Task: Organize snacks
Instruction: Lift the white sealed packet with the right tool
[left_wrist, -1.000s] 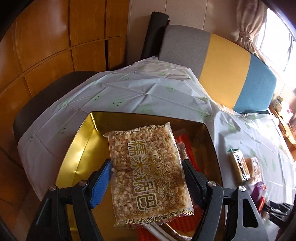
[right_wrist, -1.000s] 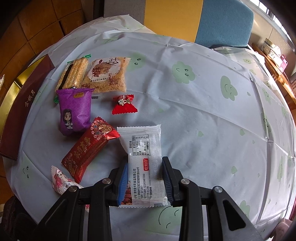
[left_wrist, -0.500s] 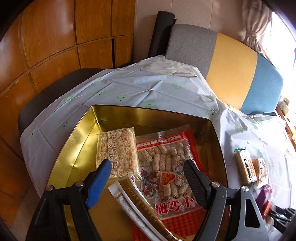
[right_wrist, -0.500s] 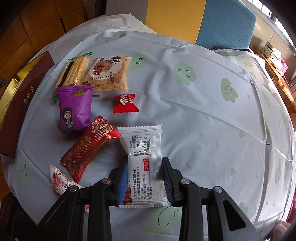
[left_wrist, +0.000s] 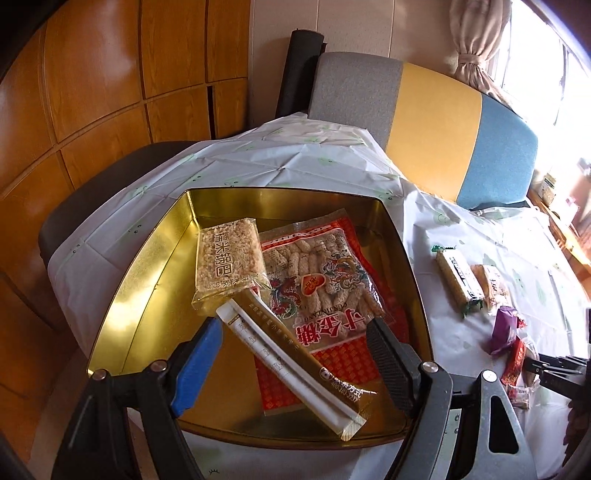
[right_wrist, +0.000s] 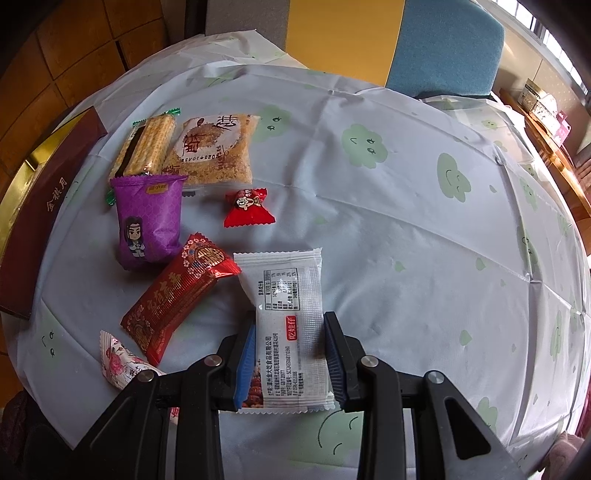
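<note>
A: Right gripper (right_wrist: 290, 363)?

B: Clamped on the white foil snack sachet (right_wrist: 286, 325), well right of the gold metal tin (left_wrist: 147, 266).

A: Left gripper (left_wrist: 291, 354)?

B: Jaws wide apart, empty, above the tin's near edge; the clear rice-crisp packet (left_wrist: 229, 264) lies inside.

A: The carry?

B: Keep the grip firm, lift the sachet clear of the red foil packet (right_wrist: 177, 291) beside it, then release low over the tin's bare floor.

Glossy gold metal tin (left_wrist: 147, 266), plastic-wrapped snacks (left_wrist: 229, 258)
</note>
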